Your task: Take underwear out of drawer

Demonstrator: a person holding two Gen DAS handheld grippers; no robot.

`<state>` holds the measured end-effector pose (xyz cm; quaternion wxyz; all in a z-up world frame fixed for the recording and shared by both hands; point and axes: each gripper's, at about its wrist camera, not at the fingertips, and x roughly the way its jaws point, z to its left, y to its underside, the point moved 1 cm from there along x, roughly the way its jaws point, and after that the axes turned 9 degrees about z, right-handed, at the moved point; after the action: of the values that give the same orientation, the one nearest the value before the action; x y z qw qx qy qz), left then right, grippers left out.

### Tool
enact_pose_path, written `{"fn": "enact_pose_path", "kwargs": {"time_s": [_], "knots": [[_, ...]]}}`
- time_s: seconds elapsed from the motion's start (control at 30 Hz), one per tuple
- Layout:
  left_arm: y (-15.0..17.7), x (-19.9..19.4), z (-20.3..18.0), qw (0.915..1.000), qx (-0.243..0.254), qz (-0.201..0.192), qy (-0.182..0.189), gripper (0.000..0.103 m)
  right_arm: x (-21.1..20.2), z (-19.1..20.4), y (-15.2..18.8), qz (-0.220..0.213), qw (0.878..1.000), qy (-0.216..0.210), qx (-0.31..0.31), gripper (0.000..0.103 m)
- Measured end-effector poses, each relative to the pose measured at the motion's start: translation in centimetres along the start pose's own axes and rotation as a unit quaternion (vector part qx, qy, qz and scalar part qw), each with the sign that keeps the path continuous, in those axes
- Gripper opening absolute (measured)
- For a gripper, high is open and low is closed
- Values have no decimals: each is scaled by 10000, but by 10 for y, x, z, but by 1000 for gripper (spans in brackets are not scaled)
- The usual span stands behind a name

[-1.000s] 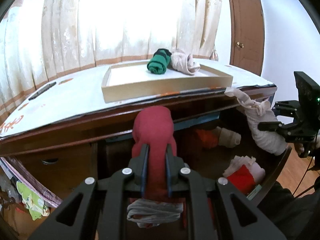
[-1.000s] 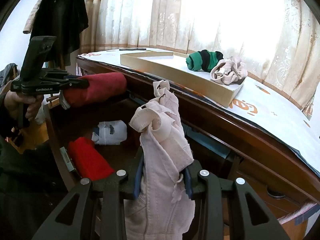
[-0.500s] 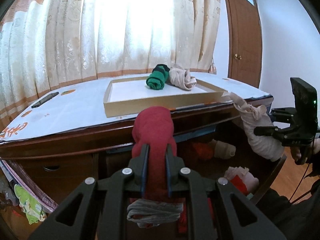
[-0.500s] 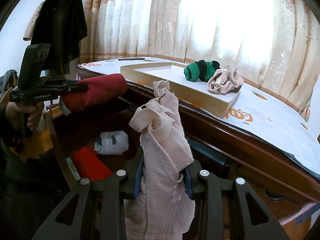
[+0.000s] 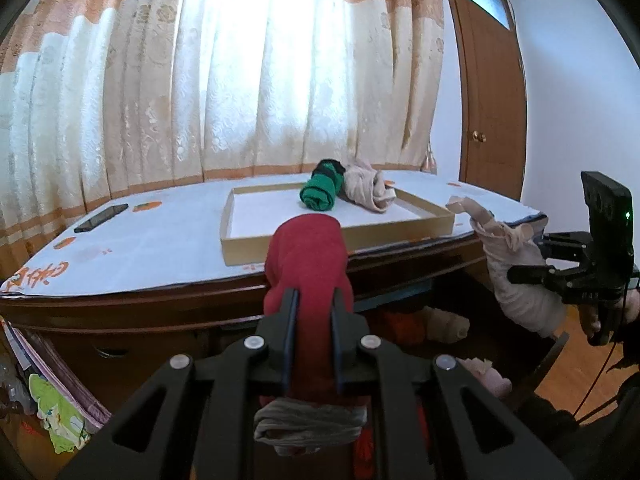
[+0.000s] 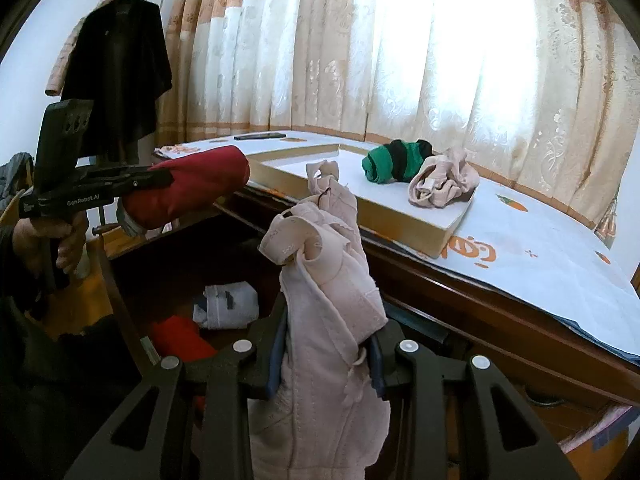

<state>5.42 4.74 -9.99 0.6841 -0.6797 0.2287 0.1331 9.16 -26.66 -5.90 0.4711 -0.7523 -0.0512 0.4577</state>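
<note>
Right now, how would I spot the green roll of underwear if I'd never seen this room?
Find the shallow tray on the desk by the curtains. Two bundles lie at its far end. The green roll has a black band; the bundle touching it is pale beige.

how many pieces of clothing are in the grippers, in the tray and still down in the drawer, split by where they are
In the grippers: 2, a red roll in the left gripper and a pale pink garment in the right gripper
In the tray: 2, a green and black roll and a beige bundle
In the drawer, as far as visible: 2, a red piece and a white piece
Total: 6
</note>
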Motion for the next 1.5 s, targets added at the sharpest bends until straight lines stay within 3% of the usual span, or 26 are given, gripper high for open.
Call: {"fn": "enact_pose_path", "kwargs": {"time_s": [0.6,1.5], "knots": [[-32,-8,1,9994,82,-335,-61,13,-6,2,-24,-154,9998,-94,59,36],[-75,7,16,9986,300,-395,-177,12,-4,0,-83,-206,9994,-235,133,36]]}}
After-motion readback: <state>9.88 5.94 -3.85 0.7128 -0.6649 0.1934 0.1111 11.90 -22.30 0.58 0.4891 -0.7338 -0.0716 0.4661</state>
